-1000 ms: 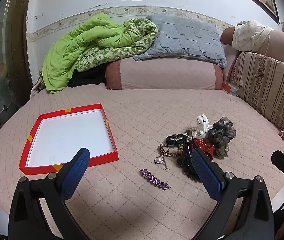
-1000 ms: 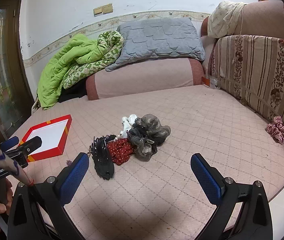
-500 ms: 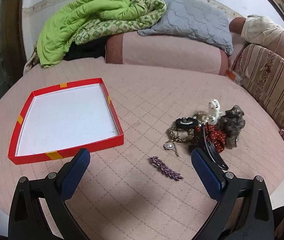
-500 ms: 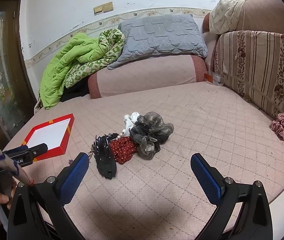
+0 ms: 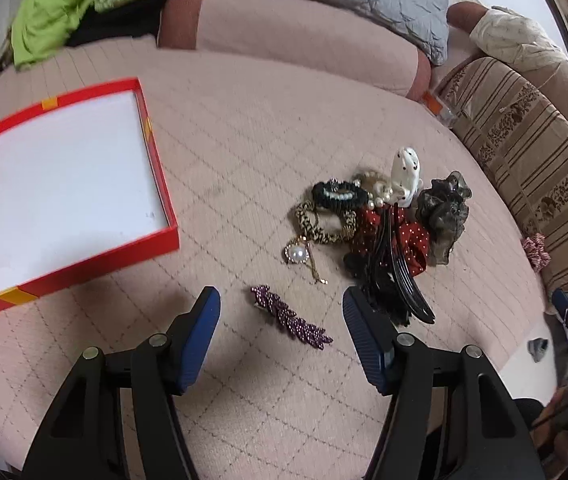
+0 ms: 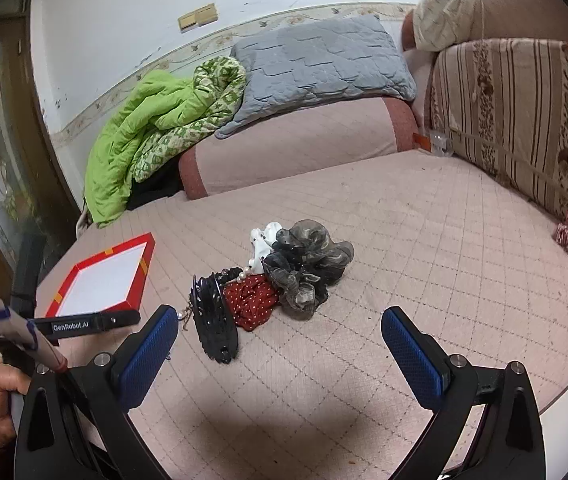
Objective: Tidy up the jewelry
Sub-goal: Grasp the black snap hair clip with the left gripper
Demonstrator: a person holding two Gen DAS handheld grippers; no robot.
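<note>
Left gripper (image 5: 280, 308), jaws wide and empty, has dropped from a far hover to straddle the purple hair clip (image 5: 290, 317) on the bed, right of the empty red box (image 5: 160, 184); pickup looks imminent.

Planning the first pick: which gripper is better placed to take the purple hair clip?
Left. The left gripper is open with the purple hair clip between its fingers; the right gripper is open, facing the pile.

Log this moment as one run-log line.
left tool: open, above purple hair clip | right tool: open, idle | red tray: nothing inside | pile: untouched
</note>
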